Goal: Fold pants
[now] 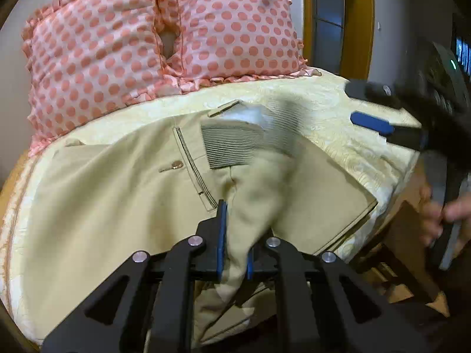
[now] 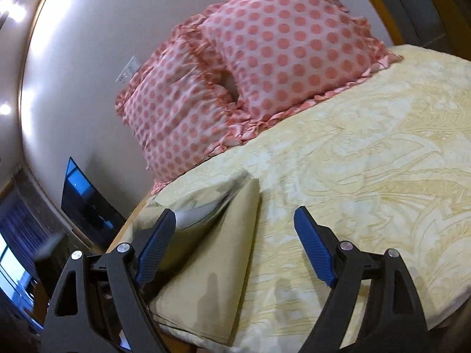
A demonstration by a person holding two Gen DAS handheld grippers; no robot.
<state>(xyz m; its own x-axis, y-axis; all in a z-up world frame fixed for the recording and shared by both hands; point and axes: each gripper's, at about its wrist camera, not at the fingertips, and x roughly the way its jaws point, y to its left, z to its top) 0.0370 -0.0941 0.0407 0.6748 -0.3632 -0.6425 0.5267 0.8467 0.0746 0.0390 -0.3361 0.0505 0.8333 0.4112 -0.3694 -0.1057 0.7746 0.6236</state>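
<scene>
Beige pants (image 1: 112, 194) lie on the pale yellow bedspread (image 1: 329, 108), with a back pocket button and a ribbed grey inner waistband showing. My left gripper (image 1: 235, 238) is shut on a bunched fold of the pants fabric and lifts it off the bed. My right gripper (image 2: 232, 235) is open and empty, hovering above the bed just past the folded edge of the pants (image 2: 212, 270). It also shows in the left wrist view (image 1: 371, 108), blurred, at the right above the bed, held by a hand.
Two pink polka-dot pillows (image 1: 164, 38) lean against the wall at the head of the bed. The bed's right edge (image 1: 394, 176) drops to a wooden floor. A dark screen (image 2: 85, 203) stands beside the bed. Open bedspread (image 2: 368, 161) lies right of the pants.
</scene>
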